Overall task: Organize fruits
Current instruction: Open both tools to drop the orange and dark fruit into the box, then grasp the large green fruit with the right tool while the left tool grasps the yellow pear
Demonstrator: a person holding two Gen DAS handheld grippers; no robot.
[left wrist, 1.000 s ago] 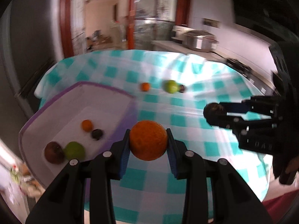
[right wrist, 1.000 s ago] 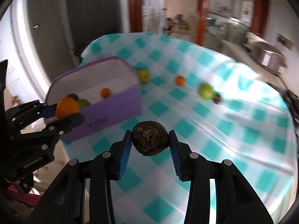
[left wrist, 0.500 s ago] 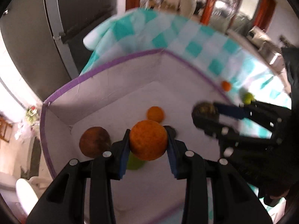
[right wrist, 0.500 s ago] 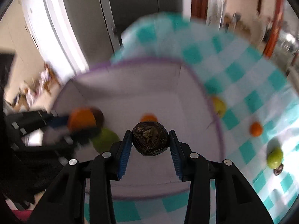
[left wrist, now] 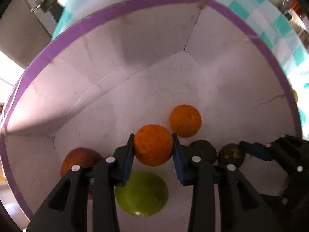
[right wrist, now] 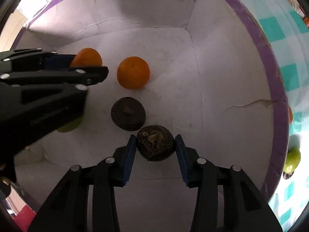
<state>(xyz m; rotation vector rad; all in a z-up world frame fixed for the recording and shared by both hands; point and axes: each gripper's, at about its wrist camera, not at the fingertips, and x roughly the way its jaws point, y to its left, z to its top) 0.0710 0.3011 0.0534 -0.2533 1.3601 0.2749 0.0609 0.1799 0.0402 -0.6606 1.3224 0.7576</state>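
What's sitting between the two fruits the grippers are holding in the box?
A dark round fruit lies on the box floor between the held orange and the held brown fruit, as the left wrist view shows.

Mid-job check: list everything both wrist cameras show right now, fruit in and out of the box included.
Box: 1, white inside, purple rim, on the cloth.
Checked tablecloth: 1, teal and white, under the box.
Held orange: 1, orange, in the left gripper, inside the box.
Loose orange: 1, orange, on the box floor.
Held dark fruit: 1, brown, rough, in the right gripper, inside the box.
Loose dark fruit: 1, dark brown, box floor.
Green fruit: 1, box floor.
Reddish-brown fruit: 1, box floor.
Outside green fruit: 1, on the cloth.
Left hand-held gripper: black, blue pads.
Right hand-held gripper: same.
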